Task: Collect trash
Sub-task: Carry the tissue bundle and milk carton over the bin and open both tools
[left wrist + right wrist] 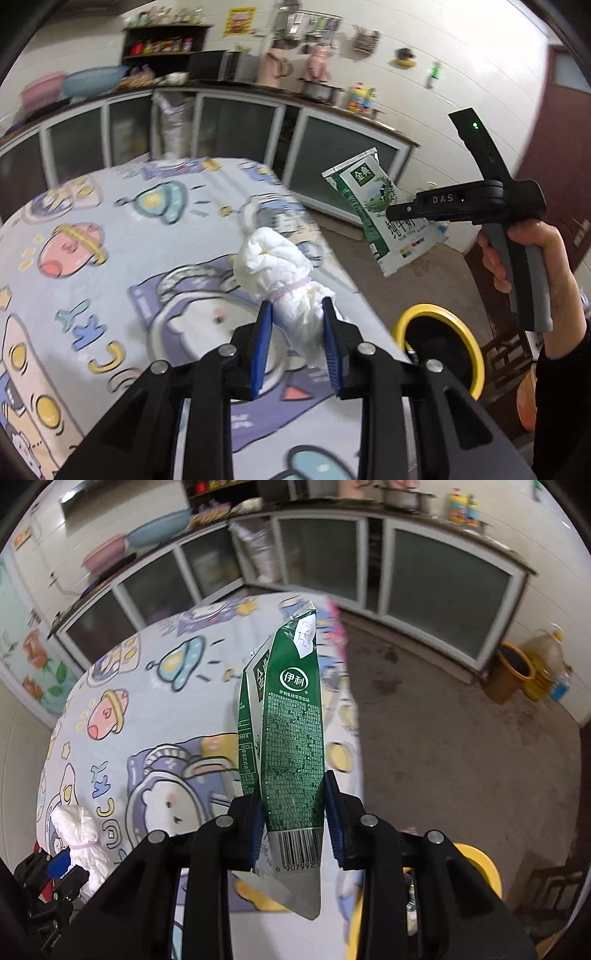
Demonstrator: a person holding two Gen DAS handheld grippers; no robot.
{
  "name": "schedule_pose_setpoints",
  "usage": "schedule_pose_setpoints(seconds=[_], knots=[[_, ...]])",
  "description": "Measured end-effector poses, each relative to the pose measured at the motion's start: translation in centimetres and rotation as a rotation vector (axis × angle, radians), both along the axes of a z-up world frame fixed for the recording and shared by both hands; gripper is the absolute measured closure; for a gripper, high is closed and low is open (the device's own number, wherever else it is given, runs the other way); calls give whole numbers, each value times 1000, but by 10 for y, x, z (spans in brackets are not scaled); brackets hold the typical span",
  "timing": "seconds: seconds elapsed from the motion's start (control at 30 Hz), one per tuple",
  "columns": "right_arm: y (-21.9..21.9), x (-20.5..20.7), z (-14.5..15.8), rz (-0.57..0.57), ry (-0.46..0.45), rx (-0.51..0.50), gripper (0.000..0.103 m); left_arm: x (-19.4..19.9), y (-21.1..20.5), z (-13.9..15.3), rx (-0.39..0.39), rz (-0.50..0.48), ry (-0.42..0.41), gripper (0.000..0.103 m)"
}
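Crumpled white tissue wad (275, 273), cinched by a pink elastic band, is clamped at its lower end between the blue pads of the left gripper (297, 349); it is held in the air above the near edge of the table; the same wad shows at lower left in the right wrist view (79, 830). Flattened green milk carton (291, 746), barcode end nearest the camera, is clamped between the blue pads of the right gripper (295, 829); in the left wrist view the carton (384, 214) hangs off the table's right side, above the floor, with the person's right hand (532, 258) on the handle. Yellow-rimmed trash bin (465, 332) stands on the floor just beside the table, below both items; its inside is dark. Table carries a cartoon-print tablecloth (110, 229); glass-fronted cabinets (443, 576) line the far wall.
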State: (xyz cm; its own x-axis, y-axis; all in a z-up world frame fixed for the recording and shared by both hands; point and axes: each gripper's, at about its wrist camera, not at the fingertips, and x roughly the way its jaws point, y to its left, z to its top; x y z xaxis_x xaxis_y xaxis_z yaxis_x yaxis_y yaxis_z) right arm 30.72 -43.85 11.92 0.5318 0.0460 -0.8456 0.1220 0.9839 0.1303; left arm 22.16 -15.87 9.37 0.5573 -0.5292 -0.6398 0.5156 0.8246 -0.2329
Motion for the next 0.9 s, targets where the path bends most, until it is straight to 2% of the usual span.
schedule_pose_setpoints(seconds=[0.27,0.47,0.63,0.9], knots=[[-81,-75,14,-154,-47,-12,74,-24,-77,14,12,-140,-36,78],[-130,-128,6,-261,-55,-12,74,-45,-135,17,26,-247,-48,78],[-163,-172,-12,-355,-45,-29,74,-59,-181,9,46,-323,-45,78],[-189,-220,-69,-446,28,-16,74,-78,-242,-22,99,-414,-17,78]])
